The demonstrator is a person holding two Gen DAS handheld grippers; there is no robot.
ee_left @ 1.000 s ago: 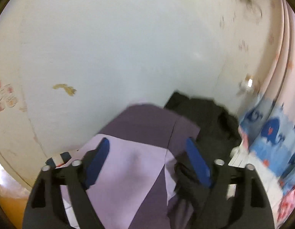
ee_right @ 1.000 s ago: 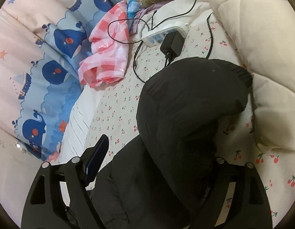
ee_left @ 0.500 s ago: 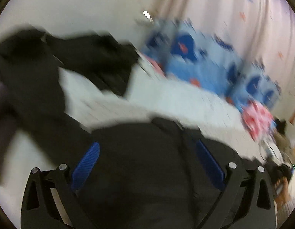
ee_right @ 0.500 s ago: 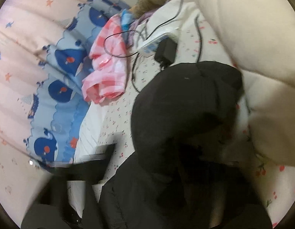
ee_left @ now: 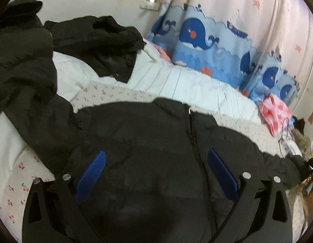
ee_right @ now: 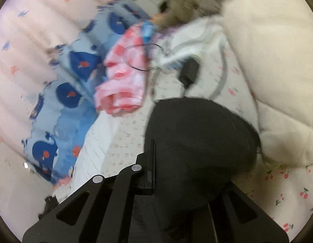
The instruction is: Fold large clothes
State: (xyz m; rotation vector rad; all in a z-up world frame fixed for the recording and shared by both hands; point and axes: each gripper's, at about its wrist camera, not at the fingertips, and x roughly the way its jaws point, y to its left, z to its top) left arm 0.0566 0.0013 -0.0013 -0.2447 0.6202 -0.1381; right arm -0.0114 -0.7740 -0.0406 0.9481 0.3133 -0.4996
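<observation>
A black puffer jacket [ee_left: 148,141] lies spread on the bed, zip up the middle. My left gripper [ee_left: 156,162] is open just above its body, blue pads wide apart. In the right wrist view my right gripper [ee_right: 176,162] is shut on black jacket fabric [ee_right: 201,137], likely a sleeve end. The cloth bulges over the jaws and hides the right finger. The right gripper also shows at the far right edge of the left wrist view [ee_left: 310,174], at the sleeve's end.
More black clothes [ee_left: 99,44] are heaped at the back left. A whale-print curtain [ee_left: 207,46] hangs behind the bed. A pink checked bag [ee_right: 124,81], a charger with cables [ee_right: 188,73] and a cream quilt [ee_right: 273,60] lie near the right gripper.
My left gripper swung from the wall and a purple garment down over the black jacket. My right gripper closed on the sleeve and shifted; its view is blurred.
</observation>
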